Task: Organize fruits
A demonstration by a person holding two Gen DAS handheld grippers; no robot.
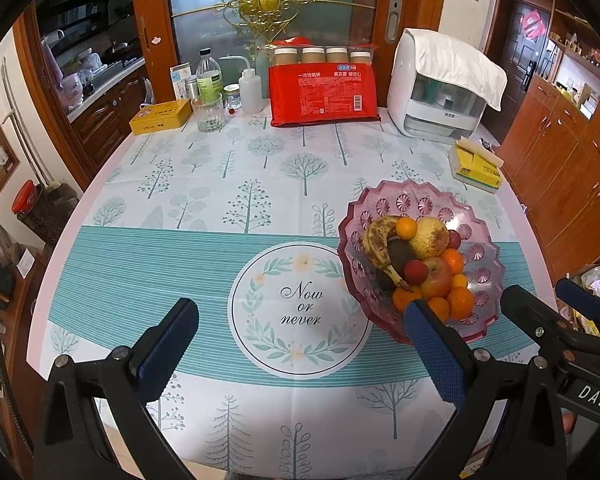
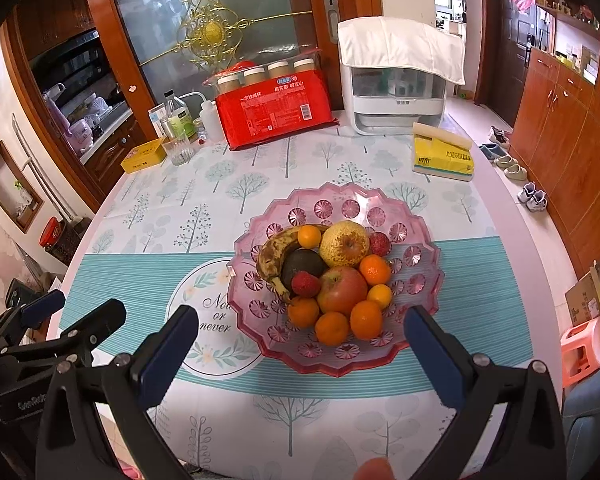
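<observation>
A pink scalloped glass bowl (image 2: 416, 216) (image 1: 404, 196) stands on the tree-print tablecloth. It holds a spotted banana (image 2: 274, 250), a yellow pear (image 2: 344, 242), a red apple (image 2: 342, 290), a dark avocado (image 2: 300, 266), a red lychee (image 2: 305, 283) and several small oranges (image 2: 332, 328). My right gripper (image 2: 302, 330) hangs open just in front of the bowl, nothing between its fingers. My left gripper (image 1: 302, 322) is open too, above the "Now or never" circle (image 1: 300, 308), to the bowl's left.
At the table's far edge stand a red pack of paper cups (image 1: 324, 92), a white appliance under a cloth (image 1: 440, 88), bottles and a glass (image 1: 209, 114), and a yellow tin (image 1: 160, 116). A yellow tissue pack (image 2: 442, 156) lies behind the bowl. Wooden cabinets (image 2: 572, 136) line the right.
</observation>
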